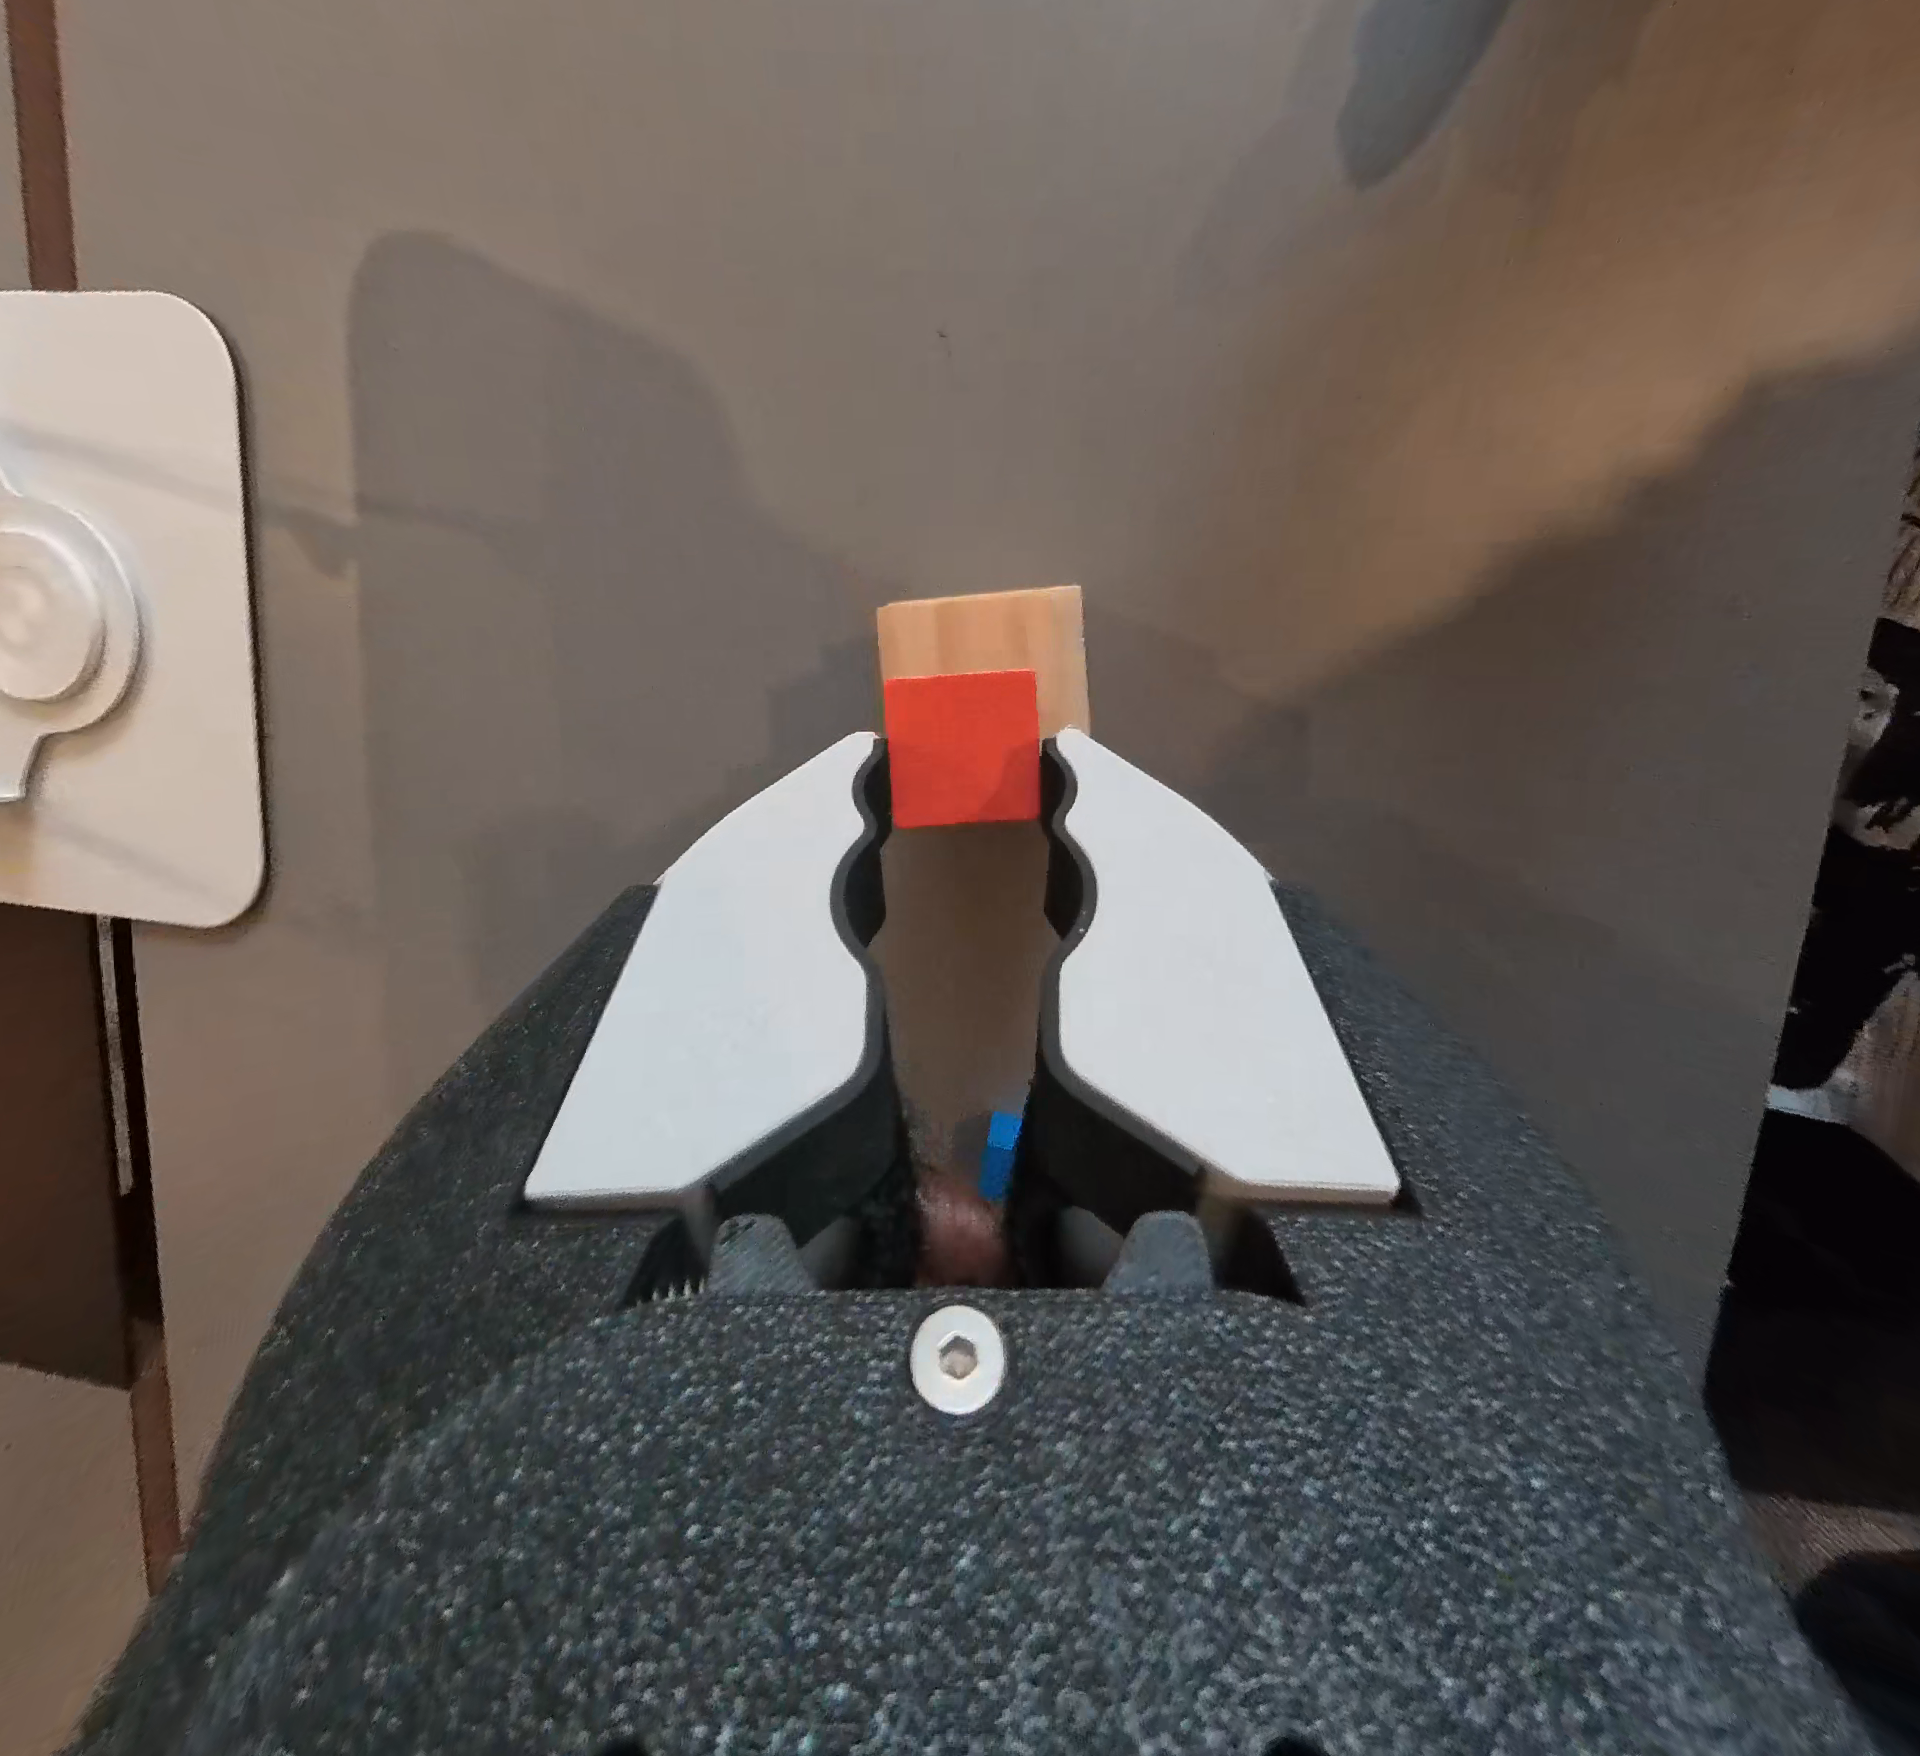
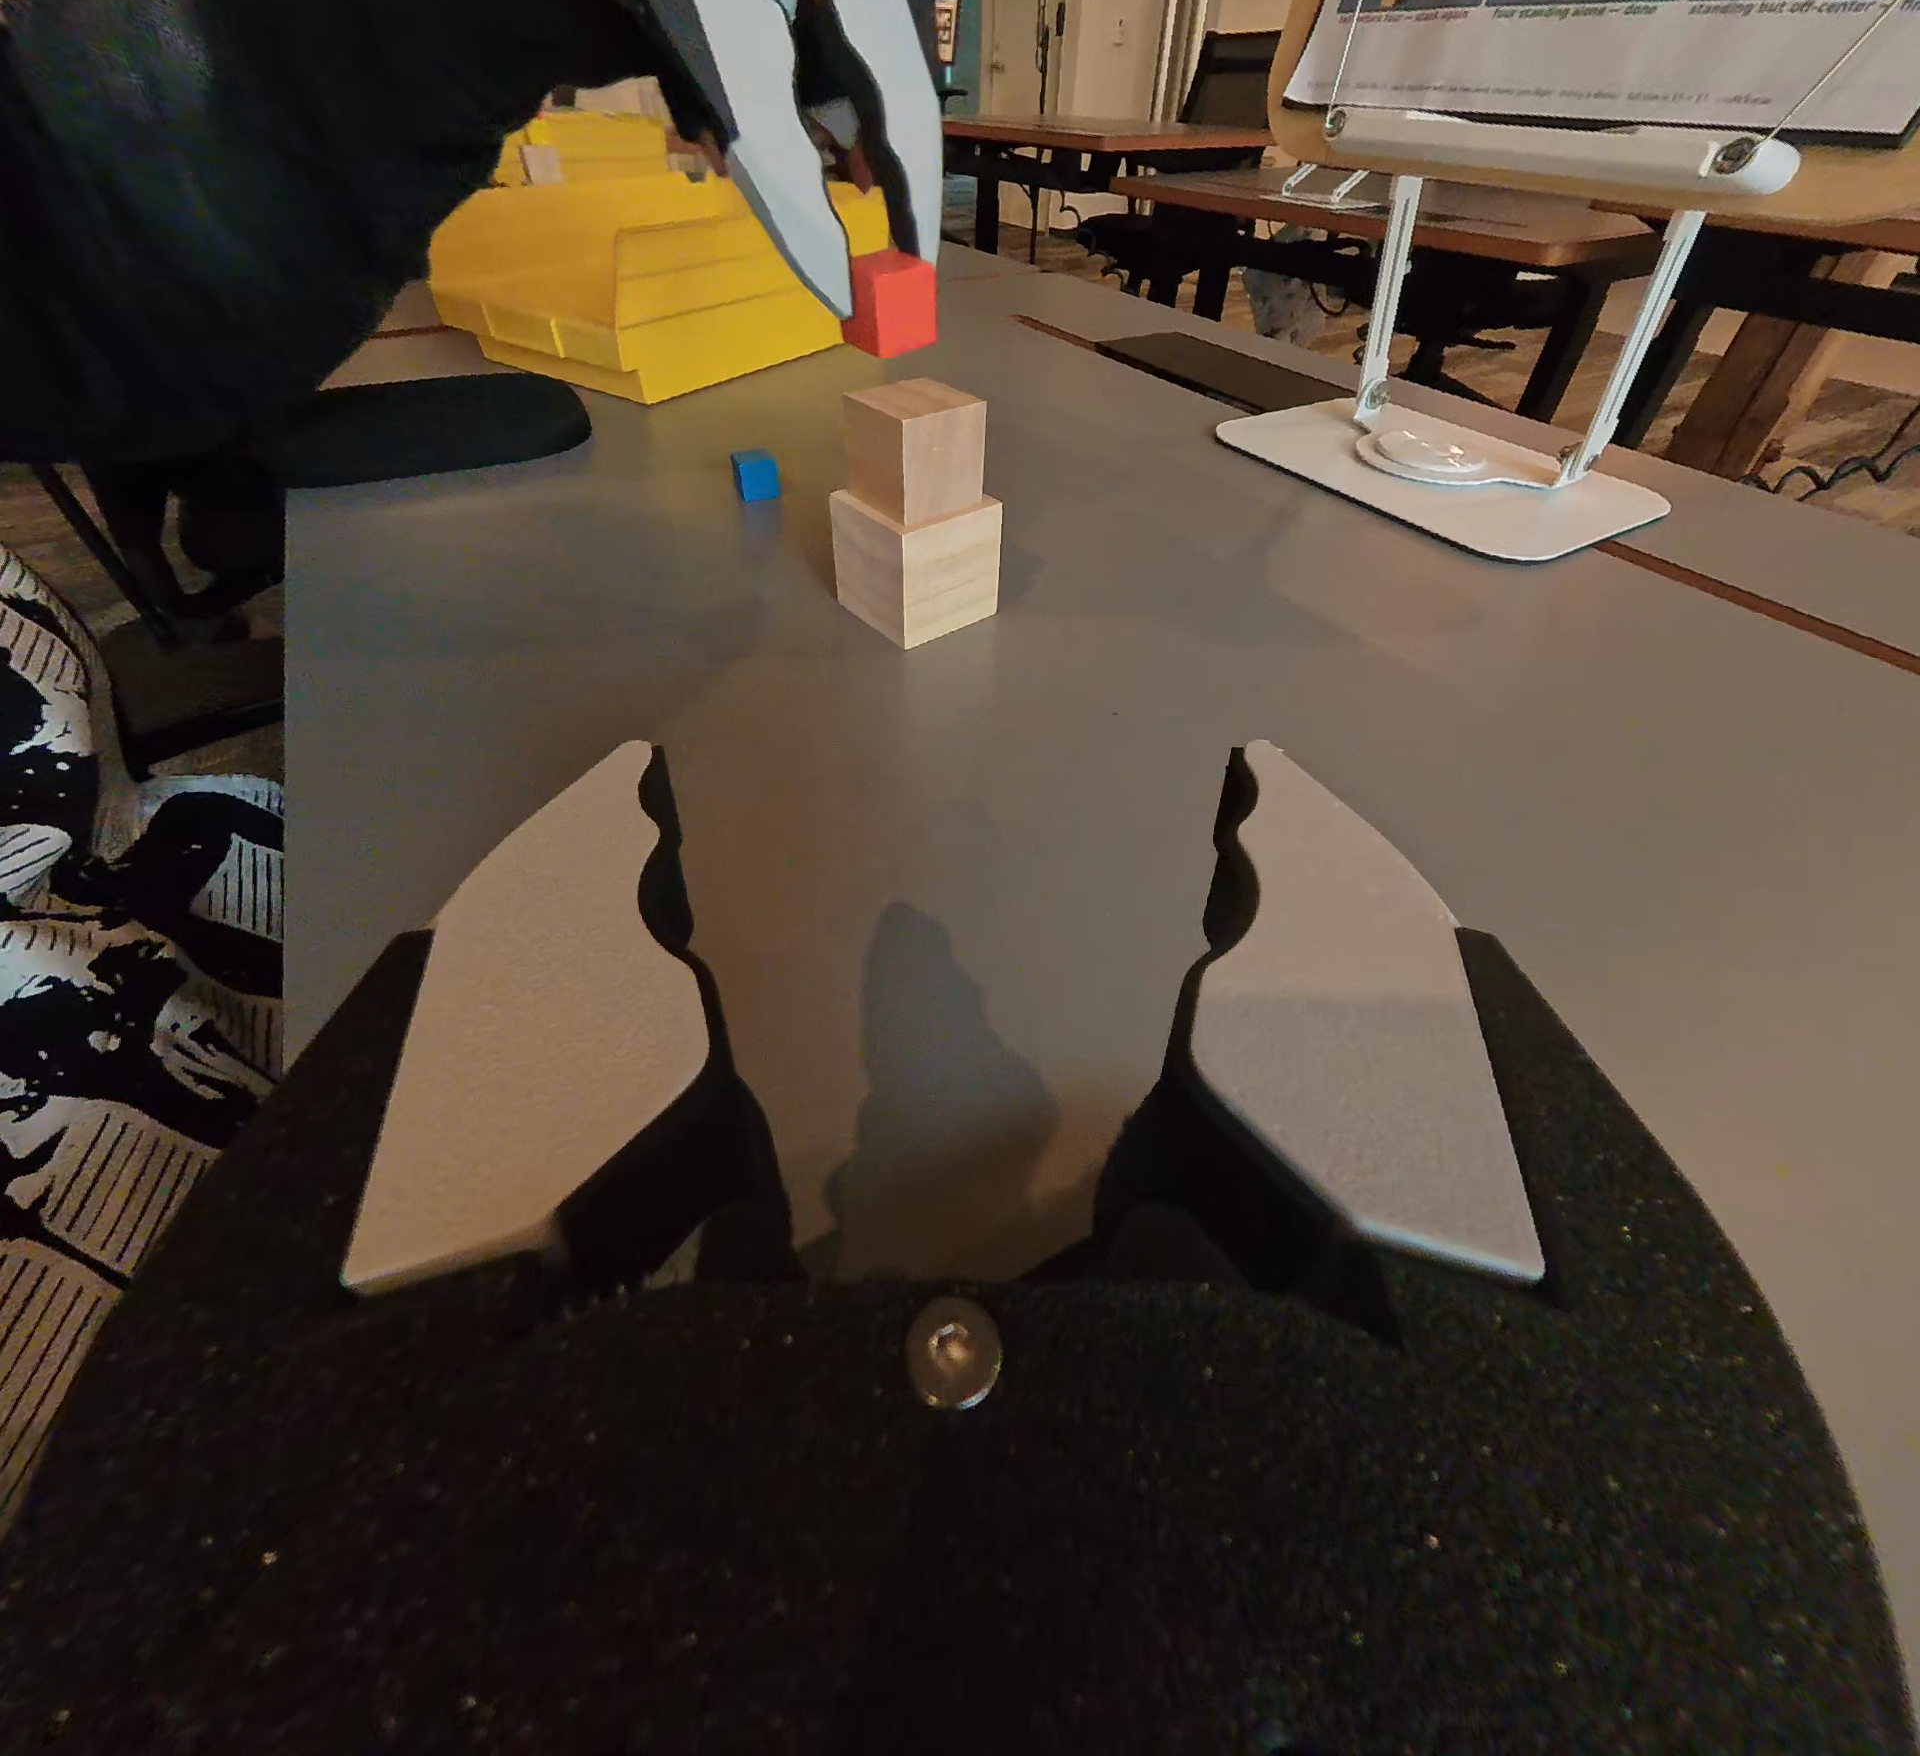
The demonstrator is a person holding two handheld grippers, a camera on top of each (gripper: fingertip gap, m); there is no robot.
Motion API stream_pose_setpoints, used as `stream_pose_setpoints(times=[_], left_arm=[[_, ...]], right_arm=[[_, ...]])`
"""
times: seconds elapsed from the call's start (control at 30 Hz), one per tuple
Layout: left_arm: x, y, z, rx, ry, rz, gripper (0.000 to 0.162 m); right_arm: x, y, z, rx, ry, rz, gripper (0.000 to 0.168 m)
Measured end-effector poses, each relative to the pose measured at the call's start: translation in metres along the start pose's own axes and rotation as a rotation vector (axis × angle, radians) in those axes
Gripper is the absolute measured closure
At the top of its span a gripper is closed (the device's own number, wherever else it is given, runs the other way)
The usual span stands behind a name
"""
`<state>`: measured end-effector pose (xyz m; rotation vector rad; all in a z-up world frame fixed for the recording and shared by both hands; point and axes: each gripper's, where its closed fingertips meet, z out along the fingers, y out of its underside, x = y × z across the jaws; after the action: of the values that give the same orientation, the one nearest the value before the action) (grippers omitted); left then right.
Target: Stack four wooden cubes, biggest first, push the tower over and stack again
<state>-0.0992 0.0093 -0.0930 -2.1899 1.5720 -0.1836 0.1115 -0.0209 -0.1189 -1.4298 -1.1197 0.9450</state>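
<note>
We hold the left tool (image 2: 883, 278) clenched on the red cube (image 2: 891, 304), its two fingertips pinching the cube's sides. In the right wrist view the cube hangs in the air above the two-cube stack, apart from it and slightly toward 11 o'clock of the top face. In the left wrist view the red cube (image 1: 963, 748) sits between the tips, with the pale wooden cube (image 1: 1039, 657) showing right behind it.

On the grey worktop (image 2: 1351, 823) the stack stands with the largest wooden cube (image 2: 920, 574) at the bottom and the second wooden cube (image 2: 914, 449) resting on it, turned a little against the base. The small blue cube (image 2: 755, 473) lies on the worktop near the stack, at about 9 o'clock from it.

Our right tool (image 2: 945, 761) is released, fingers spread wide and holding nothing, low over the worktop at 6 o'clock of the stack.

Yellow bins (image 2: 623, 293) sit at 11 o'clock; a white document stand (image 2: 1455, 480) with a printed sheet is at 2 o'clock.
</note>
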Motion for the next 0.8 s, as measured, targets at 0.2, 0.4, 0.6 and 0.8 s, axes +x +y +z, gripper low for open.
stream_pose_setpoints(times=[0.2,0.4,0.6,0.8], left_arm=[[-0.005,-0.002,0.009,-0.004,0.036,-0.028,0.135],[-0.006,-0.004,0.016,0.029,0.045,-0.050,0.135],[-0.005,-0.005,0.021,0.019,0.050,-0.039,0.135],[-0.005,-0.005,0.020,0.023,0.056,-0.042,0.135]], right_arm=[[0.000,0.000,0.000,-0.001,0.000,0.002,0.070],[0.000,0.000,0.000,-0.002,0.000,0.002,0.070],[0.000,0.000,0.001,-0.002,0.000,0.002,0.070],[0.000,0.000,0.001,-0.001,0.000,0.002,0.070]])
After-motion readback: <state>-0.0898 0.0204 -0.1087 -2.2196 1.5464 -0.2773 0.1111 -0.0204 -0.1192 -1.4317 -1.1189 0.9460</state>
